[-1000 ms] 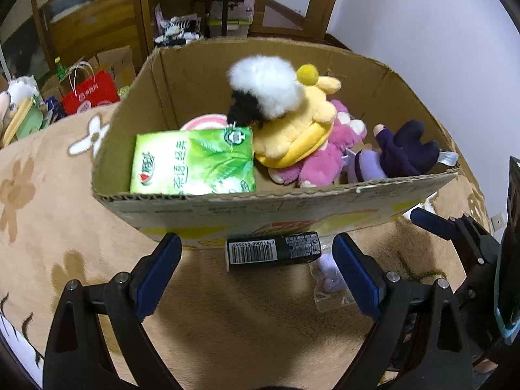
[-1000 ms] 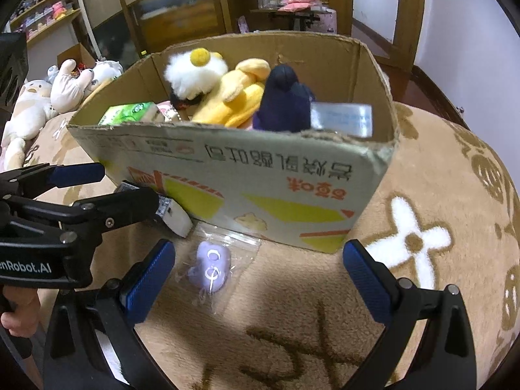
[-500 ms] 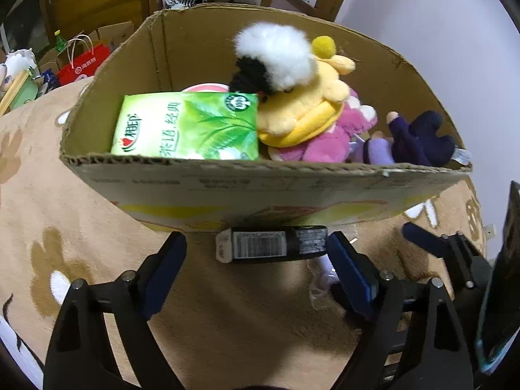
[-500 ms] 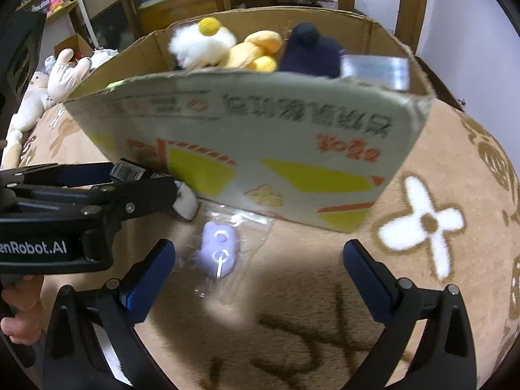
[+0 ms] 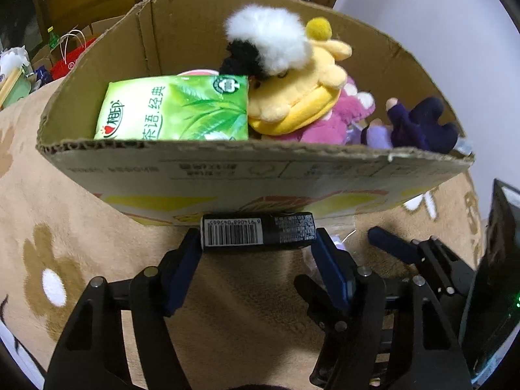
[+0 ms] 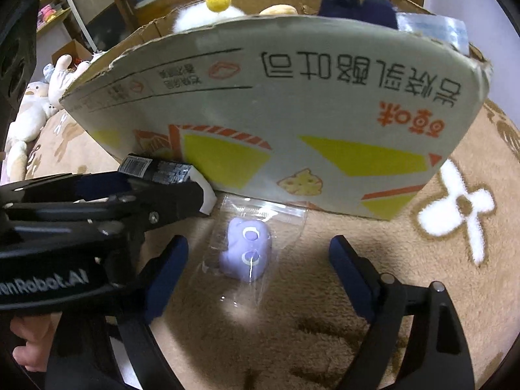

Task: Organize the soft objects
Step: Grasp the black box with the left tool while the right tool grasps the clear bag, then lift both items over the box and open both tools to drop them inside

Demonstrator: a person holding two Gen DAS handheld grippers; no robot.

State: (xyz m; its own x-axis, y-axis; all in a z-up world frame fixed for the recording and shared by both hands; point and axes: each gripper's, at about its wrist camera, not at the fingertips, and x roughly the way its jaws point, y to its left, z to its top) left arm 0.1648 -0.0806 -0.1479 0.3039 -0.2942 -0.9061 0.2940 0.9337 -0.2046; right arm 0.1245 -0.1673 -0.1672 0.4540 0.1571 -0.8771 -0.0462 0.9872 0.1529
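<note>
**Two grippers down at the box front, both closing**

Both of my grippers point down at the tan flower-print blanket (image 5: pixel 81 227), right at the foot of the cardboard box (image 5: pixel 260 175).

Left gripper (image 5: pixel 258 243): jaws closing around the black pack with a barcode label (image 5: pixel 256 234). The pack lies across the gap, one end at each blue pad. The left pad looks to be touching its end; on the right I can't tell for sure, so I call it contact, not a firm clamp. The pack sits against the box's front wall. In the right wrist view the same pack (image 6: pixel 156 169) shows a white end, just left of the small bag.

Right gripper (image 6: pixel 258 250): jaws closing but the gap is wide. Between them lies a small purple soft toy (image 6: pixel 245 248) sealed in a clear plastic bag (image 6: pixel 286 214), flat on the blanket. Pads are well clear of the bag on both sides; nothing gripped. The bag's top edge is just beside the base of the box.

Box contents, left wrist view: green tissue pack (image 5: pixel 172 113) upright at the near left, yellow plush (image 5: pixel 299 97) with a white fluffy ball (image 5: pixel 269 45) on top, pink plush (image 5: pixel 328 120) under it, dark navy plush (image 5: pixel 419 126) at the right end.

Cream plush toys (image 6: pixel 29 117) lie on the blanket off to the left, well apart from the box. My fingers (image 6: pixel 29 341) show on the left gripper's handle.
</note>
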